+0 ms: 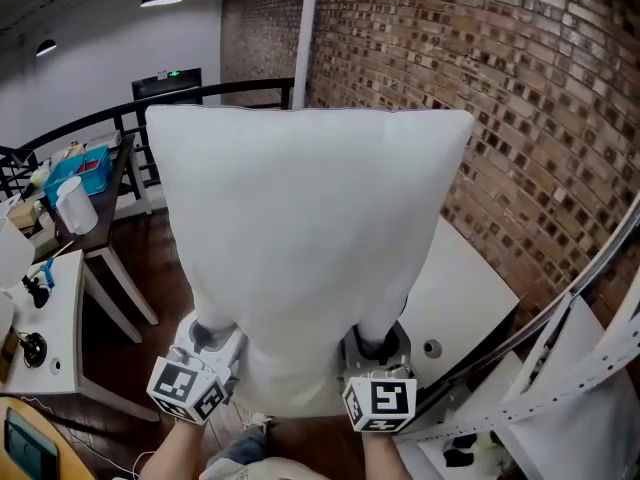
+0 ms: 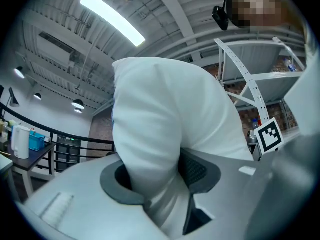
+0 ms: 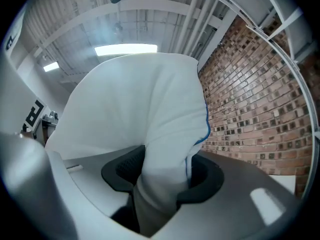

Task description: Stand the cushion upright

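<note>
Head view: the white cushion (image 1: 310, 238) fills the middle of the frame, held on edge in the air, with a white table (image 1: 470, 278) behind it at lower right. The left gripper (image 1: 213, 336) and right gripper (image 1: 377, 346) each pinch its lower edge, fabric bunched between the jaws. Carrying seems the step in hand; next it needs setting down on its bottom edge, steadied before letting go. No brand shows. The gripper cubes bear only square markers, and a green sign (image 1: 172, 72) at upper left is too small to read.
</note>
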Demonstrator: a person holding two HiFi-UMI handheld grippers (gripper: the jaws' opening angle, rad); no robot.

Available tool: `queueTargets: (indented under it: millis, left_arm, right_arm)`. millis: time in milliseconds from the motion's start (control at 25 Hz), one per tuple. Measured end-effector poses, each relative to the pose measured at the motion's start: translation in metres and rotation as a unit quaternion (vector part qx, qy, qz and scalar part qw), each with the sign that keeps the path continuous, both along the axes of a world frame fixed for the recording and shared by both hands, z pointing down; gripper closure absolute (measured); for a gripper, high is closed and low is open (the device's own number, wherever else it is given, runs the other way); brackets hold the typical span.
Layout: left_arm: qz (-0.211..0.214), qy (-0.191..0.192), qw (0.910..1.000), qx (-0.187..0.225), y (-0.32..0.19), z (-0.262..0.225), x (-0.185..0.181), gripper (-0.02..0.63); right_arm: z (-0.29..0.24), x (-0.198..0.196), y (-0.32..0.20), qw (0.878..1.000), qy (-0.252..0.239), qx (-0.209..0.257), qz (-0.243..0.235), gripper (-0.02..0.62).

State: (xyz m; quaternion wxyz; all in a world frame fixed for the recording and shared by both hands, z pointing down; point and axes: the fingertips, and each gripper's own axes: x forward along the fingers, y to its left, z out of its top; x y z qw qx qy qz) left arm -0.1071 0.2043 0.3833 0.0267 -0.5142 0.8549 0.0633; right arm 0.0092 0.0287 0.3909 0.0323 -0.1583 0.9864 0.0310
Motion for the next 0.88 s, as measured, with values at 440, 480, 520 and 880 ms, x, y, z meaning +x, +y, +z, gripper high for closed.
queueTargets:
  millis: [440, 480, 520, 880]
  left_arm:
    - [0.084, -0.004, 0.9965, 0.000, -0.100, -0.006, -0.082, 0.400]
    - [0.091, -0.003, 0.9959, 0.000, -0.108, -0.009, -0.090, 0.400]
    - [0.099, -0.002, 0.9951, 0.000, -0.115, -0.013, -0.097, 0.400]
    - [0.176, -0.001, 0.9843, 0.009, -0.176, -0.020, -0.155, 0.400]
  right_arm:
    - [-0.008, -0.053, -0.076, 0.996, 0.005, 0.004, 0.086, 0.394]
    - [-0.010, -0.058, -0.082, 0.996, 0.005, 0.003, 0.094, 0.394]
    - [-0.013, -0.063, -0.087, 0.995, 0.005, 0.003, 0.102, 0.394]
    - [-0.022, -0.098, -0.122, 0.984, 0.004, 0.005, 0.177, 0.394]
